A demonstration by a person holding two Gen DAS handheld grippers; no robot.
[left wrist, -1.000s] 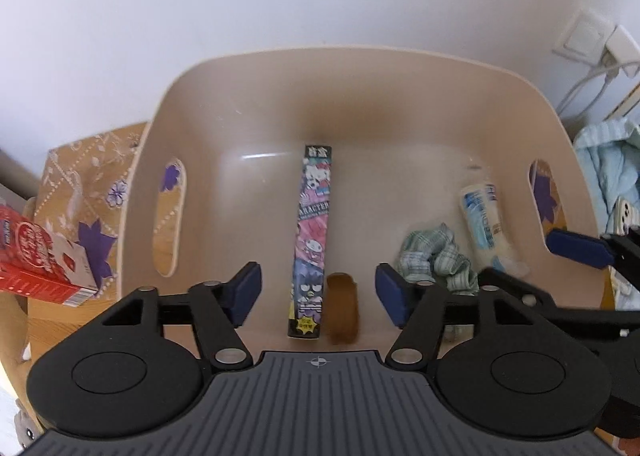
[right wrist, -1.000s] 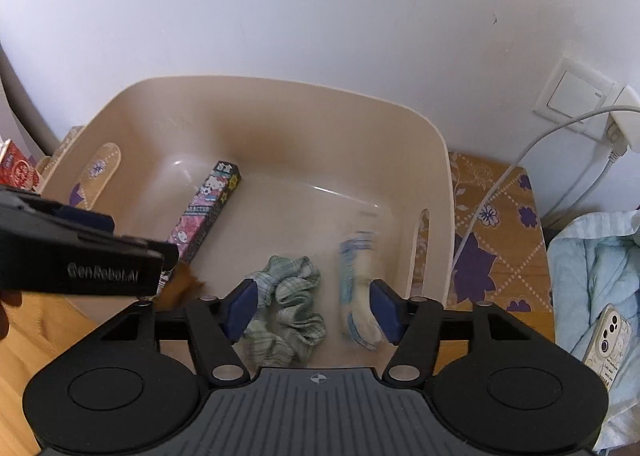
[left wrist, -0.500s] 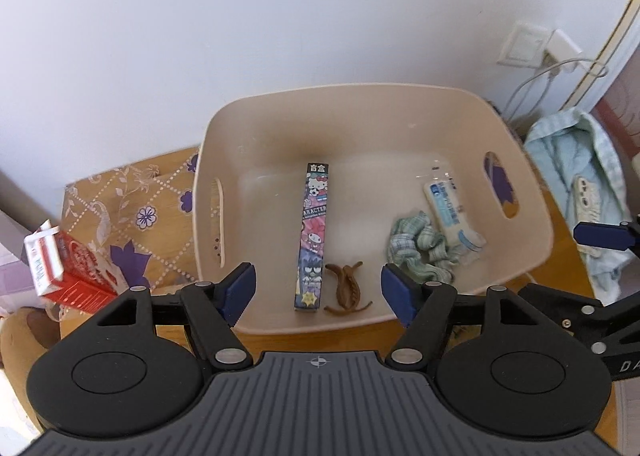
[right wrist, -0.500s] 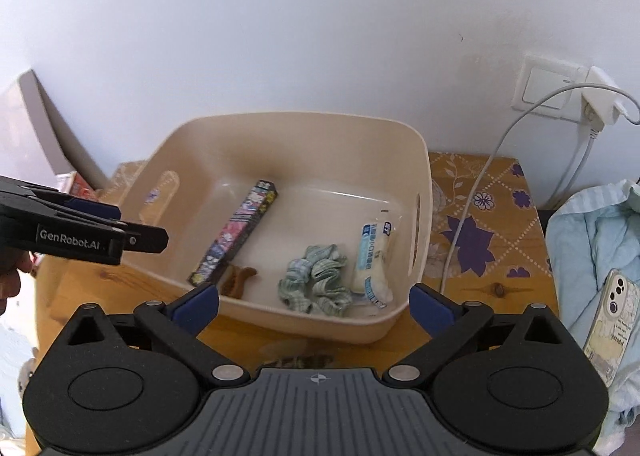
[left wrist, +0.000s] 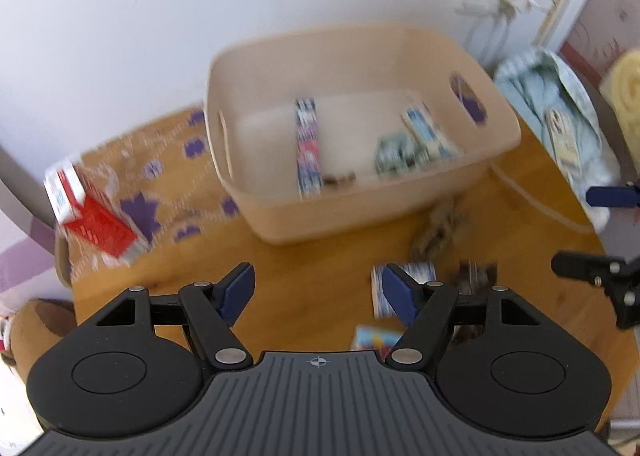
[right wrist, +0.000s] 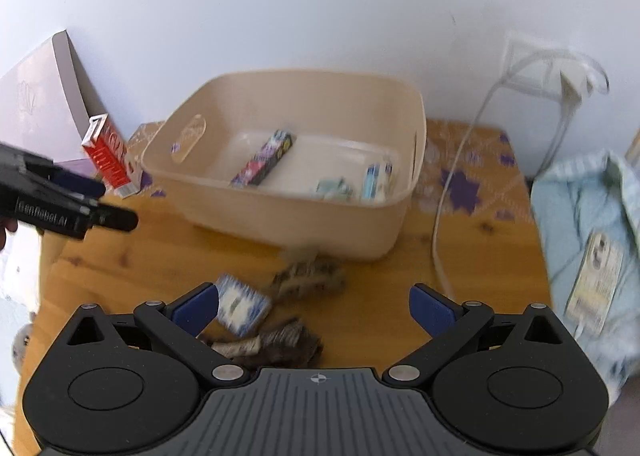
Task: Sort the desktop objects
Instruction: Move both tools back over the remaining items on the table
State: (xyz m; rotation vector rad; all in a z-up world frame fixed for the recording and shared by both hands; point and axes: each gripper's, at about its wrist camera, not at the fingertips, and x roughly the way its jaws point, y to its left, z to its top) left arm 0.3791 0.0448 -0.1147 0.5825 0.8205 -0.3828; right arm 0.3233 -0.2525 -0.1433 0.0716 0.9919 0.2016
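Observation:
A beige bin [left wrist: 360, 212] [right wrist: 304, 224] stands at the back of the wooden table. Inside lie a long cartoon-print box [left wrist: 307, 146] [right wrist: 264, 164], a green plaid scrunchie [left wrist: 394, 154] [right wrist: 332, 186], a white-blue tube [left wrist: 426, 134] [right wrist: 376, 180] and a brown hair clip [left wrist: 340, 179]. On the table in front lie a blue-white packet [right wrist: 240, 306] [left wrist: 400, 288], a leopard-print clip [right wrist: 308, 276] [left wrist: 440, 228] and a dark patterned item [right wrist: 280, 344]. My left gripper [left wrist: 318, 292] and right gripper [right wrist: 314, 310] are open and empty above the table.
A red carton [left wrist: 92, 212] [right wrist: 108, 156] stands left of the bin on a patterned mat [left wrist: 160, 176]. A white cable [right wrist: 444, 216] runs from a wall socket [right wrist: 560, 84]. A blue cloth with a phone [right wrist: 596, 280] lies at the right.
Both grippers have pulled back up and away from the bin to over the front of the table. The right gripper's jaws opened wider. The bin's contents stay put.

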